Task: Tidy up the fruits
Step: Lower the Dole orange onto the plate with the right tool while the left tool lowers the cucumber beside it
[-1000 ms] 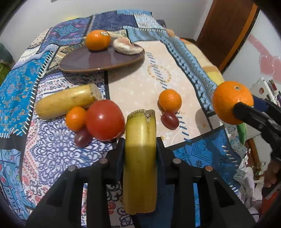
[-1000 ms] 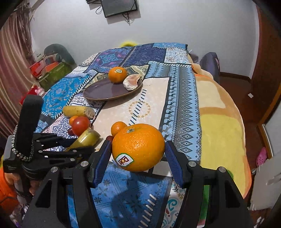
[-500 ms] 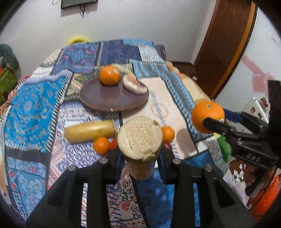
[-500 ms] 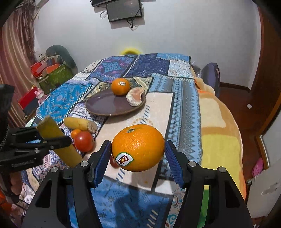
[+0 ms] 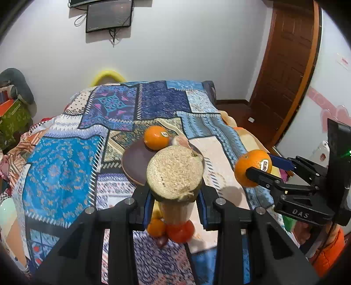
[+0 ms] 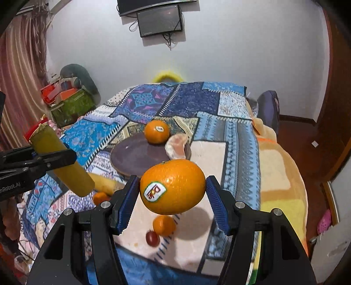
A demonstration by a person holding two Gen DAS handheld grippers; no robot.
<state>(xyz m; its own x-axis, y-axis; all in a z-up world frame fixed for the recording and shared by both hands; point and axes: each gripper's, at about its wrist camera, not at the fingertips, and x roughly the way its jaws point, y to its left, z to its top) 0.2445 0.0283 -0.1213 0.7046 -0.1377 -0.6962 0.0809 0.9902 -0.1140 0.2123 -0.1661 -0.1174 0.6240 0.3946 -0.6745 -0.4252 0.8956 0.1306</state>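
My left gripper (image 5: pixel 174 202) is shut on a yellow banana piece (image 5: pixel 174 173), cut end facing the camera, held above the bed; it also shows in the right wrist view (image 6: pixel 61 166). My right gripper (image 6: pixel 173 195) is shut on a large stickered orange (image 6: pixel 172 186), also seen in the left wrist view (image 5: pixel 253 167). A dark brown plate (image 6: pixel 136 154) on the quilt holds another orange (image 6: pixel 156 131) and a peeled fruit segment (image 6: pixel 176 145). Below lie a second banana piece (image 6: pixel 105 184), a tomato (image 5: pixel 181 231), small mandarins (image 6: pixel 164 224) and a dark red fruit (image 6: pixel 153 238).
The patchwork quilt (image 6: pixel 197 98) covers the bed, with an orange-yellow blanket (image 6: pixel 276 175) on its right side. A wooden door (image 5: pixel 287 65) stands at the right. Boxes and clutter (image 6: pixel 68 98) sit left of the bed. A monitor (image 6: pixel 160 20) hangs on the wall.
Both grippers have risen higher above the bed with their fruit. The banana piece has tipped so its cut end faces the left camera. The plate now appears nearer the centre.
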